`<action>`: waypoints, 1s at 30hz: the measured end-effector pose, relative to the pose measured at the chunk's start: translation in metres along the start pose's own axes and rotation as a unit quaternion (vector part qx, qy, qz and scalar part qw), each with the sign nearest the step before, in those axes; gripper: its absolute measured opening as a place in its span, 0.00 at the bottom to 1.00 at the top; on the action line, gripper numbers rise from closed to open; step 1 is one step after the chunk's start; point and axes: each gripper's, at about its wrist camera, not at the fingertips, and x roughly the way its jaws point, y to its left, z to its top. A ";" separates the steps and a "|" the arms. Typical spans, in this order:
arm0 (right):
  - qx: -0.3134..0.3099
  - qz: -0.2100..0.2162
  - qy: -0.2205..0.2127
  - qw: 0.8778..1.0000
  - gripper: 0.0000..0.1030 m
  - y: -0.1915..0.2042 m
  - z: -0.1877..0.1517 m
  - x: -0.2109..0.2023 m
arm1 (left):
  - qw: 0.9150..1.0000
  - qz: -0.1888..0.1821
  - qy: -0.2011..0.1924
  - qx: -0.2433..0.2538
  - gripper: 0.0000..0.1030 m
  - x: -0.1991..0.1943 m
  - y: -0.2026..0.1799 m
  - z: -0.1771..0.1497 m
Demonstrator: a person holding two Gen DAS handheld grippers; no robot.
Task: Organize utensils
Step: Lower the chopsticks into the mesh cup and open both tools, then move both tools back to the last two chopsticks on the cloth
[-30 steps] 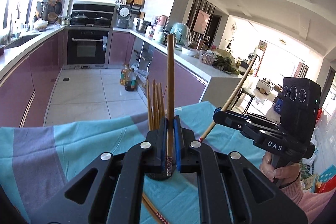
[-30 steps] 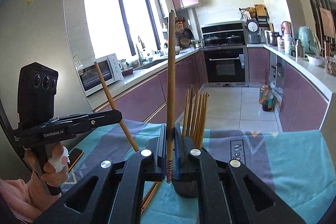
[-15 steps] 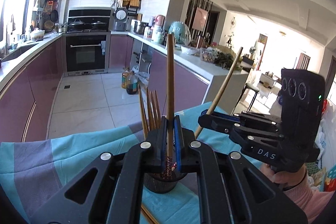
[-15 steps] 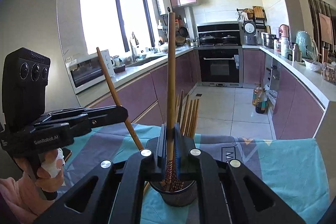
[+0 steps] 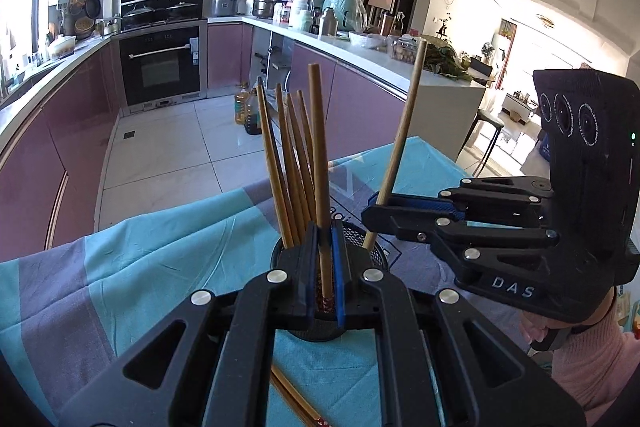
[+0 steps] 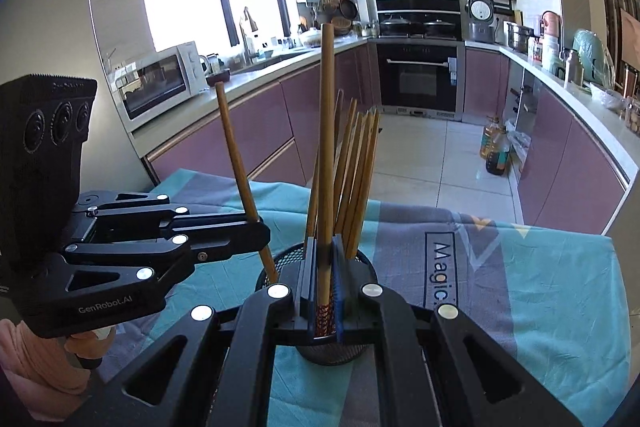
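In the left wrist view, our left gripper is pressed together on a single chopstick, which stands almost upright at the centre. A second ago its patterned lower end hung above the black mesh holder; now that end sits inside the rim, among the bundle of chopsticks leaning toward 11 o'clock. At 3 o'clock the right gripper pinches a second chopstick, whose lower tip now dips inside the holder's far rim, where before it was well above the blue-and-grey cloth. A loose chopstick lies on the cloth at 6 o'clock, just beside the holder.

In the right wrist view, the right gripper's fingers clamp their chopstick with its patterned end down in the holder. At 9 o'clock the left gripper comes in, and its stick's lower end reaches inside the near rim at about 10 o'clock of the holder.

We judge both sticks have come down far enough to be let go. What remains is the loose one on the cloth.
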 end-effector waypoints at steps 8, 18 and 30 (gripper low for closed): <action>0.018 0.000 0.010 1.000 0.06 -0.004 0.001 0.014 | 1.000 0.008 0.014 -0.010 0.08 0.019 0.007 0.005; 0.048 0.006 0.004 0.999 0.15 -0.011 -0.004 0.012 | 1.000 0.025 0.015 -0.007 0.22 0.022 0.010 0.000; 0.016 0.053 -0.030 0.998 0.30 0.014 -0.028 -0.026 | 0.996 0.078 -0.027 -0.033 0.39 -0.035 0.039 -0.048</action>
